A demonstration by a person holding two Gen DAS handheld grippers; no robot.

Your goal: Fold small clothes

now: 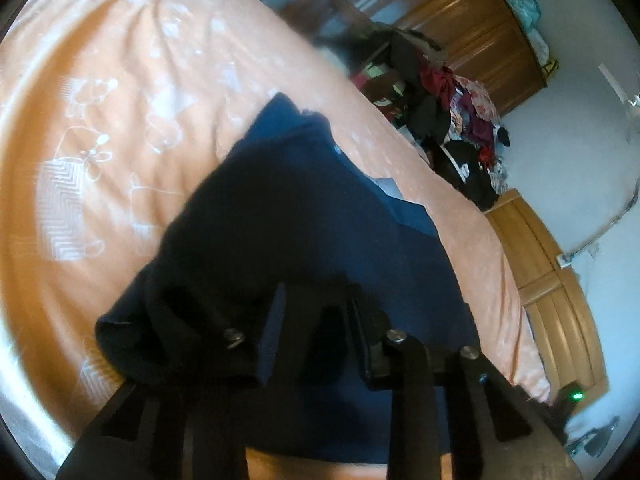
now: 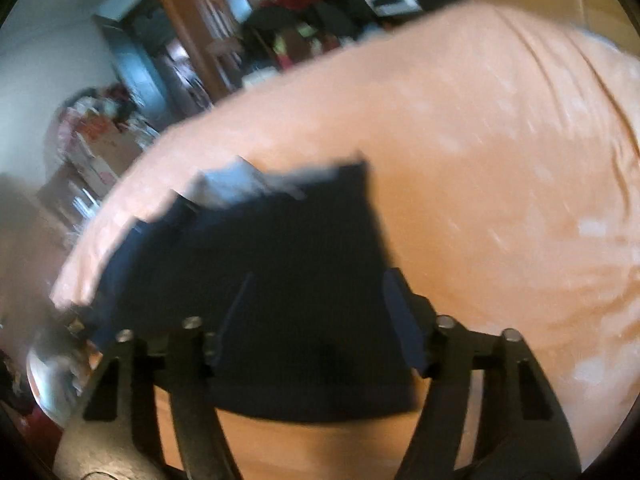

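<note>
A dark navy garment (image 1: 300, 200) lies on the orange bed cover (image 1: 100, 140), with a pale patch near its far edge. In the left wrist view, my left gripper (image 1: 318, 320) is narrowly closed on a bunched fold of it, and cloth drapes over the outer side of the left finger (image 1: 276, 320). In the right wrist view, the same navy garment (image 2: 300, 240) spreads flat on the bed cover (image 2: 500, 160). My right gripper (image 2: 318, 316) is open just above the garment's near part, fingers wide apart on either side of the cloth. Both views are blurred.
Beyond the bed's far edge a pile of mixed clothes (image 1: 452, 120) sits beside a wooden wardrobe (image 1: 472, 32). A wooden bed frame (image 1: 560, 300) runs along the right. Cluttered shelves (image 2: 100, 148) stand to the left in the right wrist view.
</note>
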